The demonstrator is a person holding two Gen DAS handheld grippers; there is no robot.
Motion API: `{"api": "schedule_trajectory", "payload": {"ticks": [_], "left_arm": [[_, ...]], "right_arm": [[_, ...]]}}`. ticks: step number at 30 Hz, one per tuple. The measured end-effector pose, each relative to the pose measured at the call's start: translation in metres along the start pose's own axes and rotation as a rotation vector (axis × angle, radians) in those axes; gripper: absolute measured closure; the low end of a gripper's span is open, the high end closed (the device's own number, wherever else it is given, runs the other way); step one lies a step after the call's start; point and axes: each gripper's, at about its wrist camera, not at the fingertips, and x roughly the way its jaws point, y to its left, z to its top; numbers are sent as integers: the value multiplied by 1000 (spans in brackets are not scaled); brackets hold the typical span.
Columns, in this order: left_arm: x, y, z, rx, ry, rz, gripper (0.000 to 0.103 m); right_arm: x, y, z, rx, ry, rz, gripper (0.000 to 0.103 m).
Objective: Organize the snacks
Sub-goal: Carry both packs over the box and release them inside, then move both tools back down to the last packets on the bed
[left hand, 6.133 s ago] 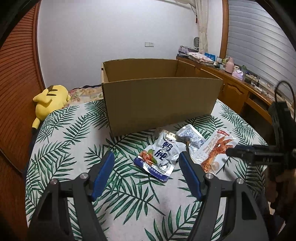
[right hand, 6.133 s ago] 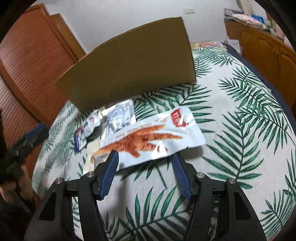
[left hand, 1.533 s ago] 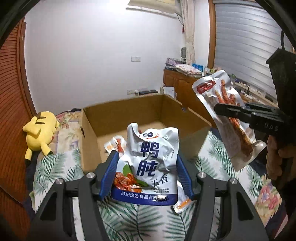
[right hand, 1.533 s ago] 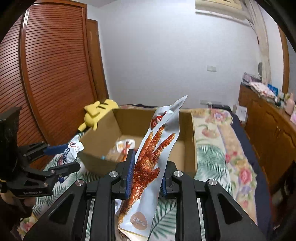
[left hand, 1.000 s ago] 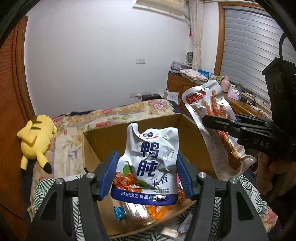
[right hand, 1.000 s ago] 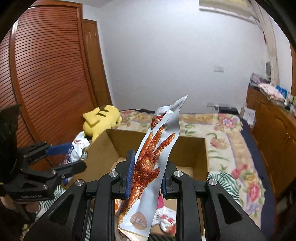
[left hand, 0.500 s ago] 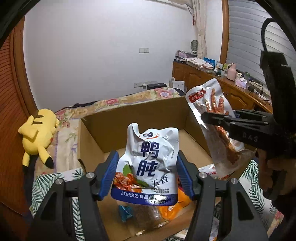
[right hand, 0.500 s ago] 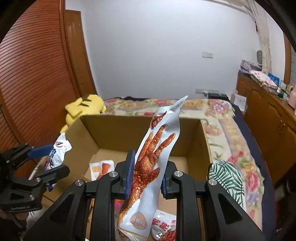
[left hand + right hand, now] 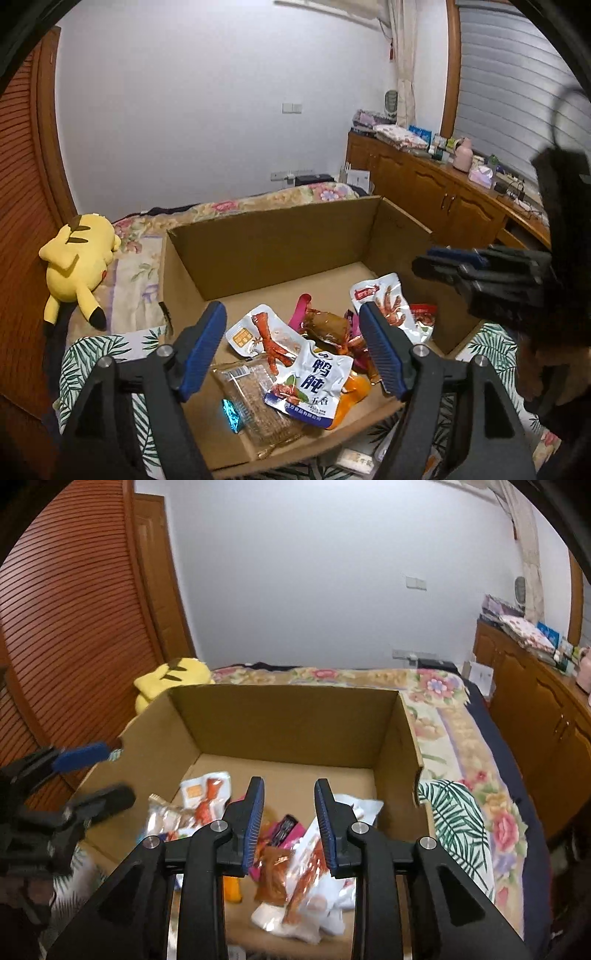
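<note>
An open cardboard box (image 9: pixel 280 240) holds several snack packs. The white and blue duck pack (image 9: pixel 308 386) lies on top of them near the front. The long chicken-feet pack (image 9: pixel 304 886) lies at the box's right side, blurred in the right wrist view; it also shows in the left wrist view (image 9: pixel 388 310). My left gripper (image 9: pixel 293 347) is open and empty above the box's front. My right gripper (image 9: pixel 290 821) is open and empty above the box; it also shows in the left wrist view (image 9: pixel 443 264).
The box (image 9: pixel 291 720) stands on a leaf-print cloth (image 9: pixel 92 354). A yellow plush toy (image 9: pixel 77 258) lies at the left on a floral bedspread (image 9: pixel 450 716). Wooden cabinets (image 9: pixel 424 188) run along the right. Another pack (image 9: pixel 354 459) lies in front of the box.
Both grippers have opened. The duck pack has dropped from the left gripper into the box, and the chicken-feet pack has dropped from the right gripper into the box.
</note>
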Motion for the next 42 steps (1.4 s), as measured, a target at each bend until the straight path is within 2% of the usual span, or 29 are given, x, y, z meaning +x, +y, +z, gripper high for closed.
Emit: {"api": "schedule_trajectory", "payload": {"ticks": [7, 15, 23, 32, 42], "left_arm": [[-36, -5, -10, -3, -67, 3, 25], [-76, -8, -35, -11, -112, -18, 25], [-92, -10, -70, -2, -94, 8, 24], [-102, -5, -107, -46, -75, 7, 24], [-99, -2, -125, -66, -46, 18, 24]], "right_arm": [[-59, 21, -36, -60, -50, 52, 70], [-88, 35, -76, -51, -32, 97, 58], [-66, 37, -116, -21, 49, 88, 52], [-35, 49, -131, 6, 152, 106, 48], [-11, 63, -143, -25, 229, 101, 48]]}}
